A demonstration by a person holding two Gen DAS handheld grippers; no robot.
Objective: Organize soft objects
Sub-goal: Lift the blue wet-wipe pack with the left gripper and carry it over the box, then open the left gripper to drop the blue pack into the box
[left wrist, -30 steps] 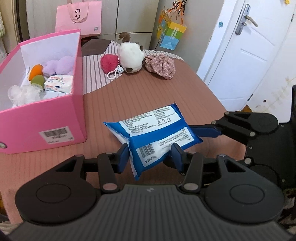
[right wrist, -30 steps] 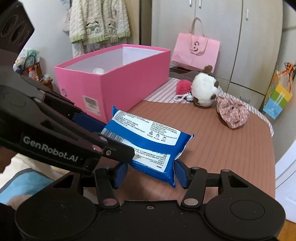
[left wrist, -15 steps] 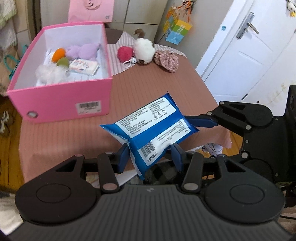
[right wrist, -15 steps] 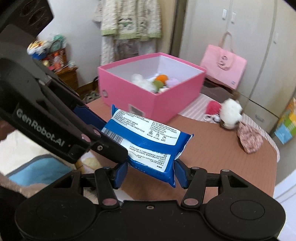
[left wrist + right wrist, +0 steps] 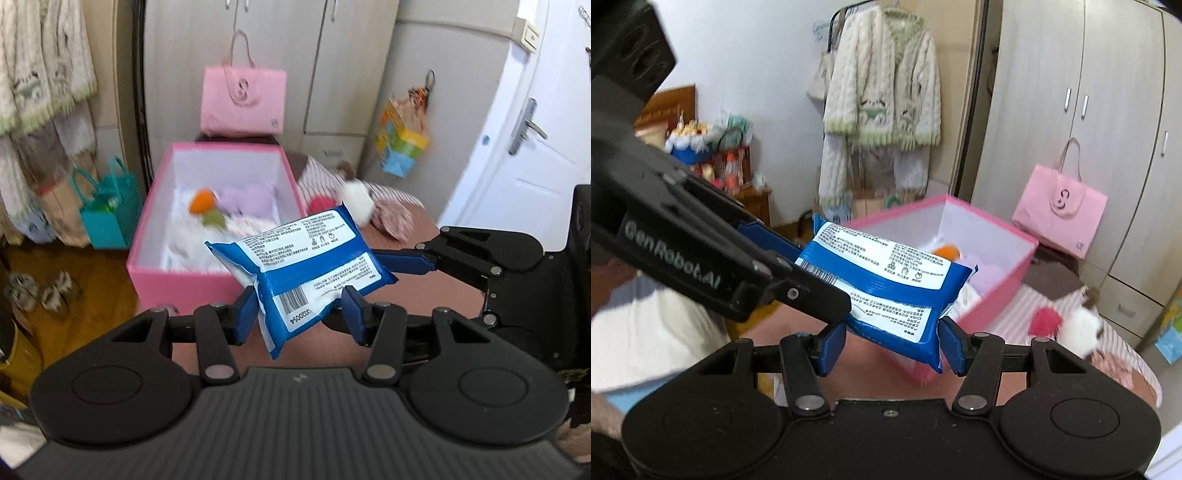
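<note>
Wipes pack (image 5: pixel 306 269) is clamped at opposite ends by left claw (image 5: pixel 300 314) and right claw (image 5: pixel 892 345).

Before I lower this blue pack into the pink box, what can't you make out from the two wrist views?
- Pink box contents: left wrist view, blurred; an orange and a purple shape only.
- Same box: right wrist view, floor mostly hidden by the blue pack.
- Left gripper and right gripper: pad contact partly covered by the pack.
- White plush: blurred.
</note>
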